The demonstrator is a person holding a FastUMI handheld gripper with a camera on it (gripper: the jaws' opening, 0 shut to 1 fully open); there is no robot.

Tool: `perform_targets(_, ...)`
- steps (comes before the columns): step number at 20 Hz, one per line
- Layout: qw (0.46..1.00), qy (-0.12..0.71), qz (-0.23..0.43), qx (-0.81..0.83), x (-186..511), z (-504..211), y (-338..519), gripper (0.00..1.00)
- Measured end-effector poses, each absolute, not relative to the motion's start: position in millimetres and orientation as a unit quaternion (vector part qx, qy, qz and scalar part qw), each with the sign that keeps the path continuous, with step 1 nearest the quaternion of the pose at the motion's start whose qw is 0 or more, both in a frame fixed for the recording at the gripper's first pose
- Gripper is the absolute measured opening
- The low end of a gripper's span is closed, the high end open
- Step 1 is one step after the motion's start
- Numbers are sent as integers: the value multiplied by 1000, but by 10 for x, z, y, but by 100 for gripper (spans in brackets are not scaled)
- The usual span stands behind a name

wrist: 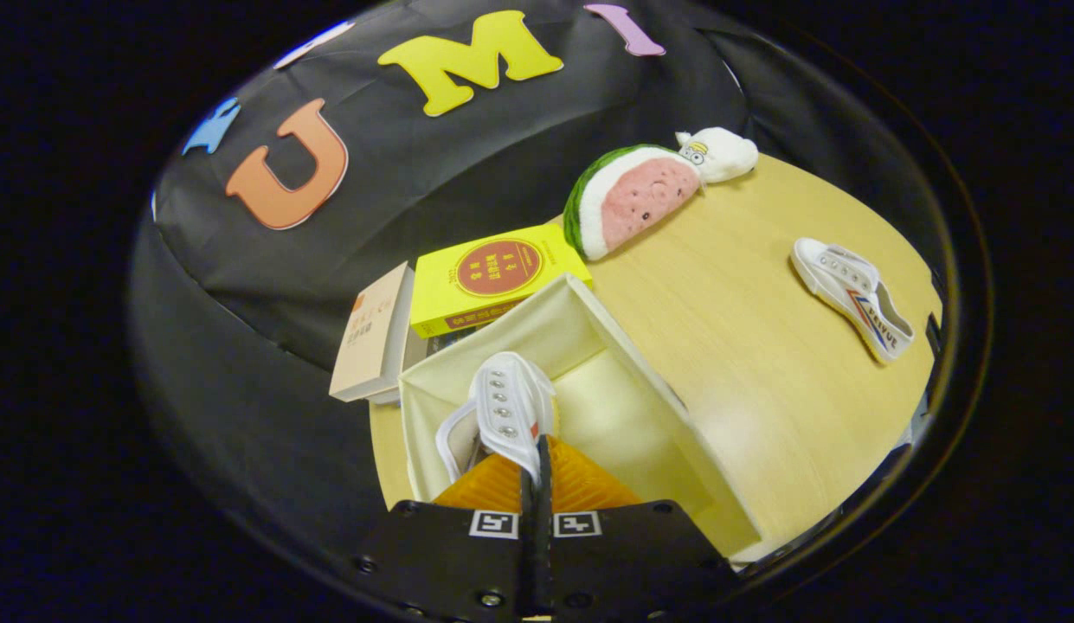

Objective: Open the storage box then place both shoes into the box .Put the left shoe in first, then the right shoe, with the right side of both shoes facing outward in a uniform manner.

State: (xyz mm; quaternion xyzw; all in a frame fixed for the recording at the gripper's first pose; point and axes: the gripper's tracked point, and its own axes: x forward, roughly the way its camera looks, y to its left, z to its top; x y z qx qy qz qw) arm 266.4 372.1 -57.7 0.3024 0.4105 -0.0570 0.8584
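Jaws (537, 472): seen at the bottom centre of the frame, clenched on a thin part of the white shoe, the two orange fingers (489, 489) drawn together with almost no gap between them.
Held shoe (506, 411): a white canvas shoe with metal eyelets, gripped just ahead of the fingers and hanging inside the open box, its toe pointed away from the camera.
Storage box (623, 355): a cream fabric box, open at the top, set at the lower centre of the frame directly under the jaws; its pale inner floor is seen to the right of the held shoe.
Second shoe (852, 294): a white shoe with a red and blue side mark, lying alone on the bench at the right of the frame, well apart from the box.
Bench (744, 363): a light wood-grain top, spreading from the box toward the right of the frame.
Books: a yellow book (493, 277) lies just beyond the far wall of the box, with a beige book (376, 337) beside it toward the left.
Soft toys: a watermelon-slice plush (627, 199) and a small white plush (718, 154) touching it are placed at the far edge of the bench, upper centre-right.
Open room: bare bench is seen between the box's right wall and the second shoe.
Edges: the bench's near edge curves along the lower right; black cloth is hung behind the bench.
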Motion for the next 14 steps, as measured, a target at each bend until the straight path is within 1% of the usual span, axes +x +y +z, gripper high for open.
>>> perform_targets(2,861,412,-56,293,2598,-615,3878,0)
perform_targets(5,850,446,-39,277,2511,-842,4106,0)
perform_targets(10,810,510,-29,287,2459,-1186,4063,1)
perform_targets(12,810,517,5,278,2472,-1198,4151,2)
perform_targets(13,816,512,27,268,2473,-1114,4197,6)
perform_targets(14,819,514,38,252,2423,-1078,4181,17)
